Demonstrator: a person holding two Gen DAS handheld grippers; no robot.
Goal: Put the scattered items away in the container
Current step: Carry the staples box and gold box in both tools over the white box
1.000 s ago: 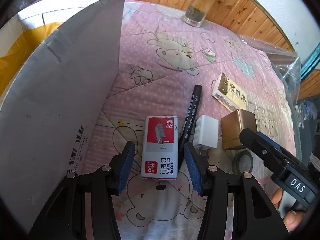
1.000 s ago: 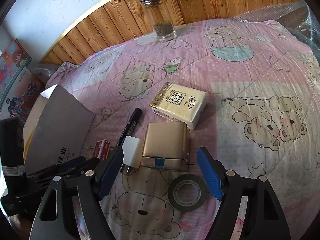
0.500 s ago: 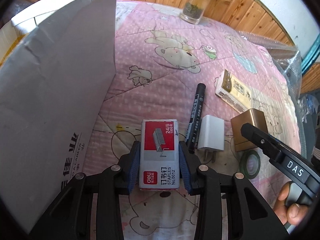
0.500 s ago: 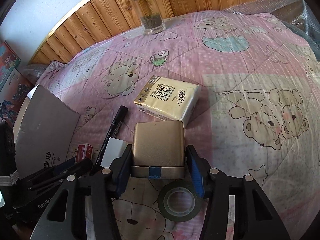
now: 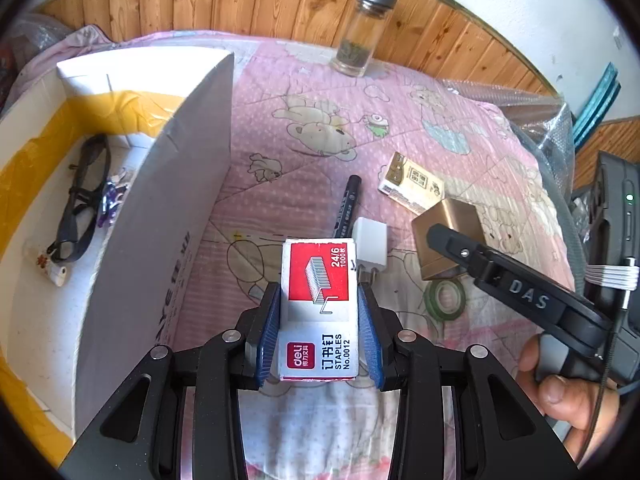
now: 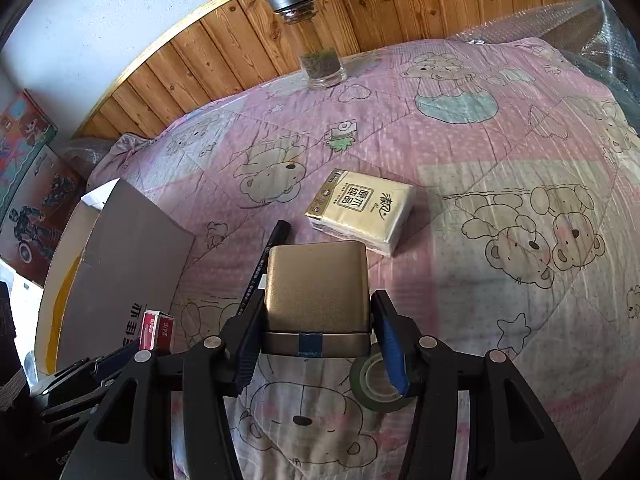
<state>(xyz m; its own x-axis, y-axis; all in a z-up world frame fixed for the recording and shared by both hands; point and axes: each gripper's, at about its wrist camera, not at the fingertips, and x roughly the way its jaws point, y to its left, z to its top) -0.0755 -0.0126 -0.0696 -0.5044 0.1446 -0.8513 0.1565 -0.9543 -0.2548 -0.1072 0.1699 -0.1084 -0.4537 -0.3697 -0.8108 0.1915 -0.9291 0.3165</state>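
Note:
My left gripper [image 5: 319, 330] is shut on a red-and-white staples box [image 5: 319, 304], which hangs a little above the pink quilt. To its left stands the open cardboard box [image 5: 36, 120], with glasses [image 5: 78, 196] and small items lying inside. My right gripper [image 6: 320, 338] is shut on a gold metal tin [image 6: 318, 284], also seen in the left wrist view as the tin [image 5: 446, 224]. On the quilt lie a black marker [image 5: 347, 206], a white charger [image 5: 370, 242], a green tape roll [image 6: 378, 382] and a tissue pack [image 6: 360, 210].
The box's grey flap [image 5: 160, 232] stands up between the quilt and the box interior. A glass jar [image 5: 360, 36] stands at the back by the wooden wall. Bubble wrap [image 5: 548, 132] lies at the right edge. A person's hand [image 5: 560, 384] holds the right gripper's handle.
Both grippers went from open around their items to shut on them. The left one has since lifted the staples box, bringing the box interior into view; the tin has barely moved.

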